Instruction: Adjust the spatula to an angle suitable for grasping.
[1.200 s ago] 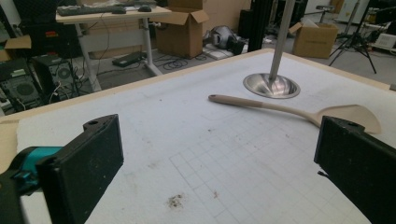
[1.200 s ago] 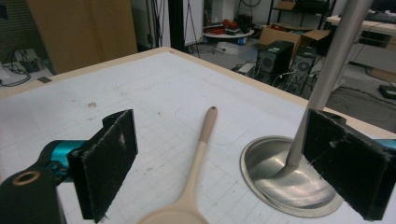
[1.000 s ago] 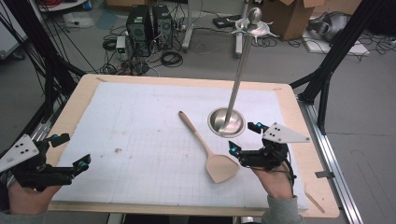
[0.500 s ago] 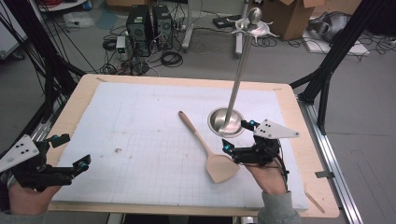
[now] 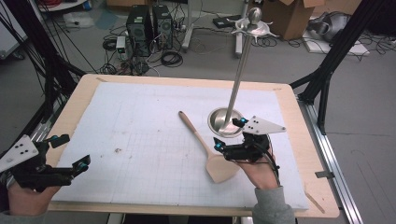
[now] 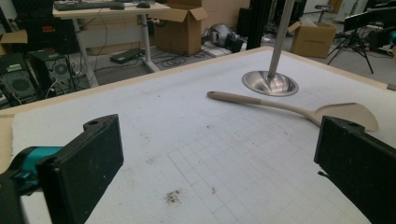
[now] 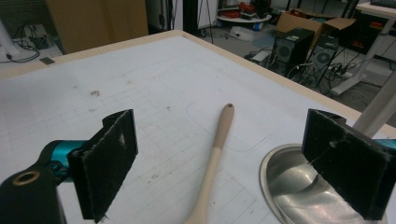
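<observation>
So here we've got the right gripper (image 5: 229, 135) sitting just over the blade end of the spatula (image 5: 205, 147), jaws spread wide and nothing between them. Looks to us like it's lining up a grab, which would explain why the hand is parked so close to the wide end rather than out by the handle tip.

The spatula lies flat on the white mat (image 5: 140, 121), right of centre, just beside the round base of the steel stand (image 5: 226, 122). Whether they touch we can't tell. Its long axis runs diagonally: handle tip toward the far left, blade toward the near edge and slightly right. In the right gripper view the handle (image 7: 217, 149) runs up between the jaws, so the gripper looks roughly along it.

The left gripper (image 5: 70, 154) hangs at the near-left corner, also wide open and empty, well apart from everything; we'd guess it's just waiting.
</observation>
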A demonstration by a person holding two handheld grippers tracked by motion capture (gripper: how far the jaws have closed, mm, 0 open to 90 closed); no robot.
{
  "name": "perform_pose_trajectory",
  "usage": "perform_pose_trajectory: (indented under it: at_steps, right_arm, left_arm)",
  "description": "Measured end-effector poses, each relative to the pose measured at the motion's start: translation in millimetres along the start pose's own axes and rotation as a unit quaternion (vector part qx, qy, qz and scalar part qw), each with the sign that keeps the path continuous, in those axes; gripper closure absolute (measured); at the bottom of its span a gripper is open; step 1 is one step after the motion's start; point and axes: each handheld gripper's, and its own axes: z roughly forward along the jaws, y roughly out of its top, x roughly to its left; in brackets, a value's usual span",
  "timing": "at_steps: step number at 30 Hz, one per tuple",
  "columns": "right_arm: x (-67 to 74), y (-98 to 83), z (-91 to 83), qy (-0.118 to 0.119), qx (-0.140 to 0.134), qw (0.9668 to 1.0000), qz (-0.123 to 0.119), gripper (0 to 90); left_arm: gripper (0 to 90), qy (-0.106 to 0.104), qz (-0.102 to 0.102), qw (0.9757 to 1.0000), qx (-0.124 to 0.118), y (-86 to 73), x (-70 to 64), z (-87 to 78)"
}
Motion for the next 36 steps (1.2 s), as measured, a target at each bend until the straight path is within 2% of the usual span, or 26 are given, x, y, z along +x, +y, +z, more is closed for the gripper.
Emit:
perform_pose_trajectory:
  at_steps: [24, 33, 36]
  right_arm:
    - [4.4, 1.4, 30.0, -0.004, 0.019, 0.9997, -0.013, 9.6]
    - [4.6, 1.8, 38.2, -0.005, 0.018, 0.9997, -0.018, 9.6]
    - [5.5, 1.6, 41.2, -0.005, 0.021, 0.9996, -0.018, 9.6]
  left_arm:
    - [1.7, -0.005, 0.000, 1.0000, 0.004, -1.3, -0.9, 0.7]
    - [1.7, -0.004, 0.001, 1.0000, 0.005, -1.8, -0.7, 1.1]
    - [1.7, -0.009, -0.005, 0.9999, 0.003, -1.6, -0.7, 0.7]
